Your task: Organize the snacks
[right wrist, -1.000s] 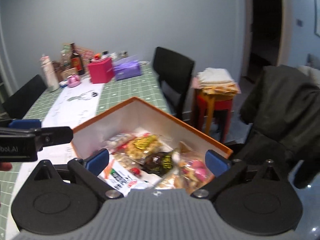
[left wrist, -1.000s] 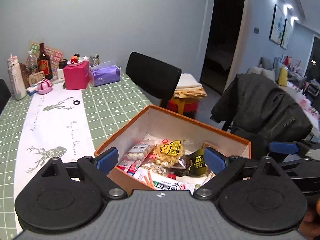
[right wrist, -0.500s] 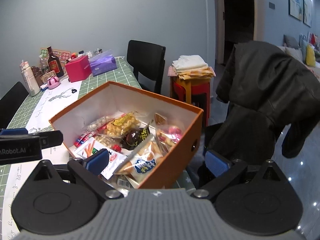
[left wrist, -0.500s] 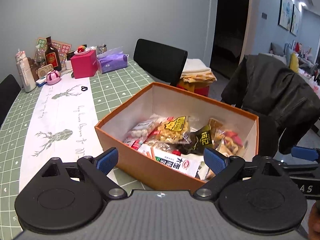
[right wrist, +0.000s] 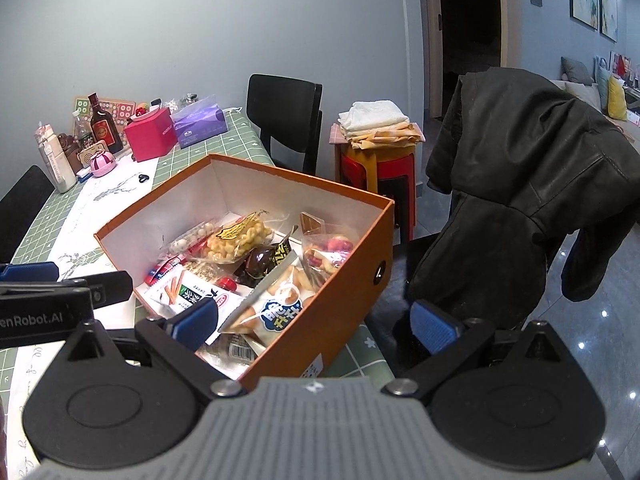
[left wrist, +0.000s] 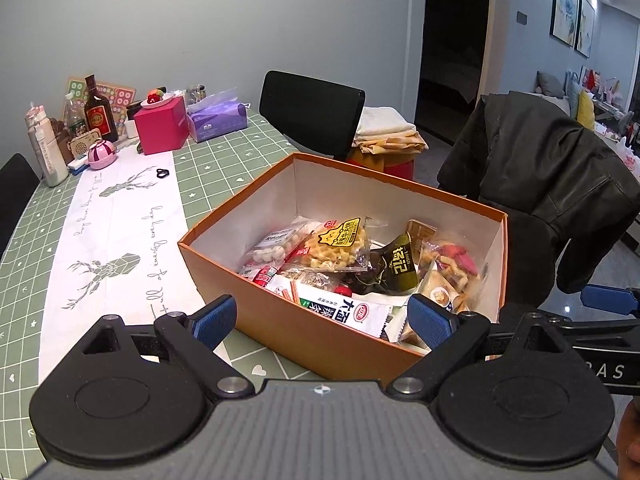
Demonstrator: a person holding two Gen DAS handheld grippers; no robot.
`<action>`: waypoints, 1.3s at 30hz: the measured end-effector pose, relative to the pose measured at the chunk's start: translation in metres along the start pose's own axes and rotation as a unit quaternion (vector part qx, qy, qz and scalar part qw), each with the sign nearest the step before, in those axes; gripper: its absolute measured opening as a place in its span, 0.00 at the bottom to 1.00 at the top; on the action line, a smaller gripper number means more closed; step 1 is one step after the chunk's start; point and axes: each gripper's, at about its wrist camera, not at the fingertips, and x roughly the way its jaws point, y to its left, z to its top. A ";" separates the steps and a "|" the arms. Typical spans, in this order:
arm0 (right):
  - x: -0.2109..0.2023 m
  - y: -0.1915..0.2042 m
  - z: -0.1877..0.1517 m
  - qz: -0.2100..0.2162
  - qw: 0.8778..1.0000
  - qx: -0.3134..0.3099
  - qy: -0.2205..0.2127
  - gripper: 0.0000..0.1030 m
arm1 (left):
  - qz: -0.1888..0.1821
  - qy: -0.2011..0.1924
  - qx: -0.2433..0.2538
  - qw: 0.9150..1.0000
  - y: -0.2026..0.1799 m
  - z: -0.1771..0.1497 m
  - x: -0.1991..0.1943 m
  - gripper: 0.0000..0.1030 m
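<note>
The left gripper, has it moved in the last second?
Yes. The left gripper has pulled back and up from the orange box: its fingertips were over the snacks a second ago, now they sit outside the near wall, both jaws open.

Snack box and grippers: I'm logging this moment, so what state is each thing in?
Orange box: open, lidless, upright on the table.
Snack packets: piled inside the box, seemingly sealed.
Left gripper: open, empty.
Right gripper: open, empty.
Tissue pack: opened, tissue protruding.
</note>
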 end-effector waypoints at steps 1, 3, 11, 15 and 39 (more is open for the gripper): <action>0.000 0.000 0.000 0.000 1.000 0.001 0.000 0.97 | 0.000 0.000 0.000 1.000 -0.001 0.000 -0.001 1.00; -0.001 -0.001 0.000 0.000 1.000 0.002 -0.001 0.97 | 0.001 0.000 0.002 1.000 -0.001 0.000 -0.002 1.00; -0.006 0.000 -0.002 -0.002 1.000 0.001 -0.003 0.97 | 0.003 0.000 0.003 1.000 -0.002 -0.002 -0.004 1.00; -0.007 -0.002 -0.002 -0.001 1.000 0.003 -0.002 0.97 | 0.003 -0.002 0.006 1.000 -0.004 -0.004 -0.005 1.00; -0.010 -0.005 -0.004 -0.007 1.000 0.006 -0.004 0.97 | 0.004 -0.001 0.013 1.000 -0.010 -0.004 -0.005 1.00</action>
